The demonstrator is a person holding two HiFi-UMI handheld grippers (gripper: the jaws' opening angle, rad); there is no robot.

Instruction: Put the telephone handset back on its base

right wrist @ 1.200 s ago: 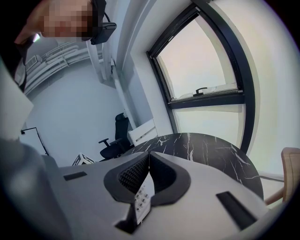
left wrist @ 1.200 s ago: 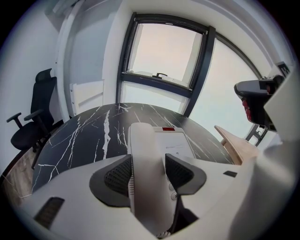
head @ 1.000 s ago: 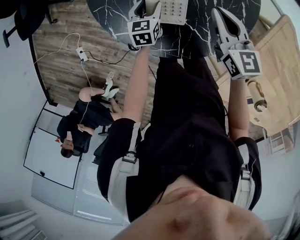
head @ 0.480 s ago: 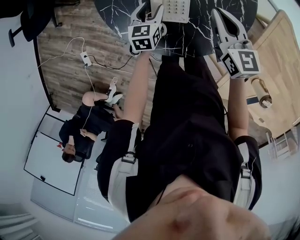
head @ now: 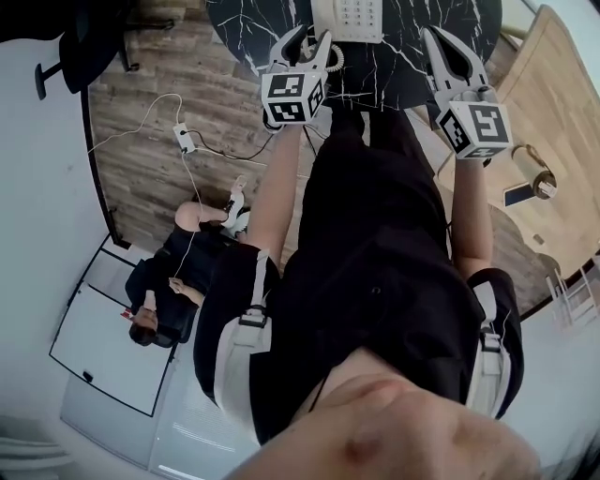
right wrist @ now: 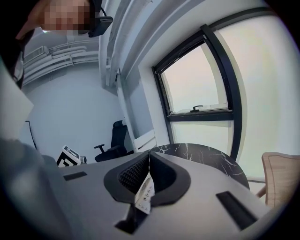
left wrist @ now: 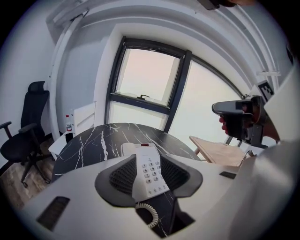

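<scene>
The white telephone (head: pixel 348 15) stands on the black marble table (head: pixel 398 42) at the top of the head view. In the left gripper view the telephone (left wrist: pixel 149 173) shows its keypad, the handset (left wrist: pixel 130 149) seems to lie along the base's left side, and the coiled cord (left wrist: pixel 149 214) hangs at the front. My left gripper (head: pixel 305 42) is raised just short of the phone; its jaws have just been closing, stand open, and nothing is between them. My right gripper (head: pixel 448 49) hovers to the right, fingertips touching, holding nothing.
A wooden tabletop (head: pixel 553 84) lies right of the marble table. A person sits on the wooden floor (head: pixel 178 272) beside a cable and power block (head: pixel 185 139). A black office chair (left wrist: pixel 26 138) stands left of the table, before a large window (left wrist: pixel 150 79).
Both grippers have drawn back from the telephone and risen; the left one no longer overlaps it in the head view. The phone now sits nearer the top edge.
</scene>
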